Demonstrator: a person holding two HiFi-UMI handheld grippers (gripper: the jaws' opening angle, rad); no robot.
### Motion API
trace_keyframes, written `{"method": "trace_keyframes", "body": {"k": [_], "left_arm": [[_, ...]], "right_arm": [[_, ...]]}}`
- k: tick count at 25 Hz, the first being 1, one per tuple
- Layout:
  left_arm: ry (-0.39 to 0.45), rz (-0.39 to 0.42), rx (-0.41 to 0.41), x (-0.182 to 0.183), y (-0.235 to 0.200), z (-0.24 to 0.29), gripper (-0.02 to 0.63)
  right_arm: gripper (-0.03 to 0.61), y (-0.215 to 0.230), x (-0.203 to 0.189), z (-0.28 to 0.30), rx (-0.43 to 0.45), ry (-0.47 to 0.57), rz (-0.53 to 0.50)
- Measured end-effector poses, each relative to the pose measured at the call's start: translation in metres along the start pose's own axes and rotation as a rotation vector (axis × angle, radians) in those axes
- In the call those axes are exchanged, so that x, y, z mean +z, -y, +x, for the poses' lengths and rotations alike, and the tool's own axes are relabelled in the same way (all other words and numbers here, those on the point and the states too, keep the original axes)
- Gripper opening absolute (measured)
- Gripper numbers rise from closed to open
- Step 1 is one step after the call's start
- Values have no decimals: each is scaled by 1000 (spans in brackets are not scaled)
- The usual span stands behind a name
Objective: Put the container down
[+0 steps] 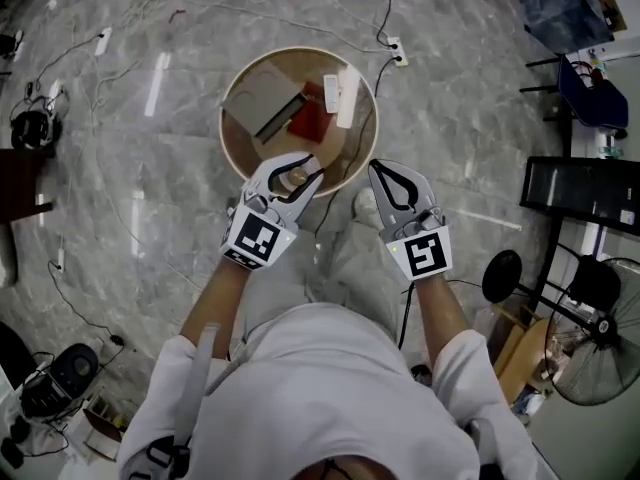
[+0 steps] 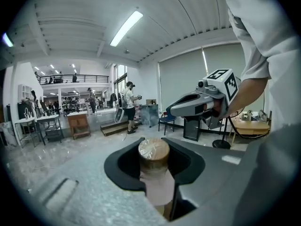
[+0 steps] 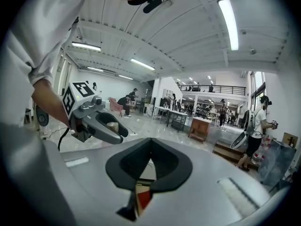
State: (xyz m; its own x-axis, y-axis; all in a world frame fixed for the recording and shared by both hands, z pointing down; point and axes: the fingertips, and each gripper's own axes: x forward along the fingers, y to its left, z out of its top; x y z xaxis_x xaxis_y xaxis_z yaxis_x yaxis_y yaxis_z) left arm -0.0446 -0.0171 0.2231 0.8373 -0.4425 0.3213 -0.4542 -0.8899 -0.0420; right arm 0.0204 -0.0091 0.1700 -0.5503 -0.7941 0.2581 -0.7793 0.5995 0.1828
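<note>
While two grippers hang over one round tan basin, the left gripper clamps the single container, a small cylinder with a brown film-covered lid, above the basin's 6 o'clock edge. The right gripper, at 3 o'clock from the left, has its tongs drawn together on nothing. Inside the basin lie one tan box at 9 o'clock, one red item near the centre and white packaging toward 2 o'clock, whose count is unclear.
</note>
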Motion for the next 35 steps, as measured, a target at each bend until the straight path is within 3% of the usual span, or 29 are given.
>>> {"method": "trace_keyframes", "body": {"k": [9,17,35], "left_arm": [[-9,-19,89,-54,-22,67,110],[-37,-68,143,-117,-45,124,110],[-137,-139,148,-298,-60,210,112]], "right_arm": [[5,31,-79,46,90,33,45],[5,52,-163,90,169,-36,19],[6,43,-339,161,255,-126,68]]}}
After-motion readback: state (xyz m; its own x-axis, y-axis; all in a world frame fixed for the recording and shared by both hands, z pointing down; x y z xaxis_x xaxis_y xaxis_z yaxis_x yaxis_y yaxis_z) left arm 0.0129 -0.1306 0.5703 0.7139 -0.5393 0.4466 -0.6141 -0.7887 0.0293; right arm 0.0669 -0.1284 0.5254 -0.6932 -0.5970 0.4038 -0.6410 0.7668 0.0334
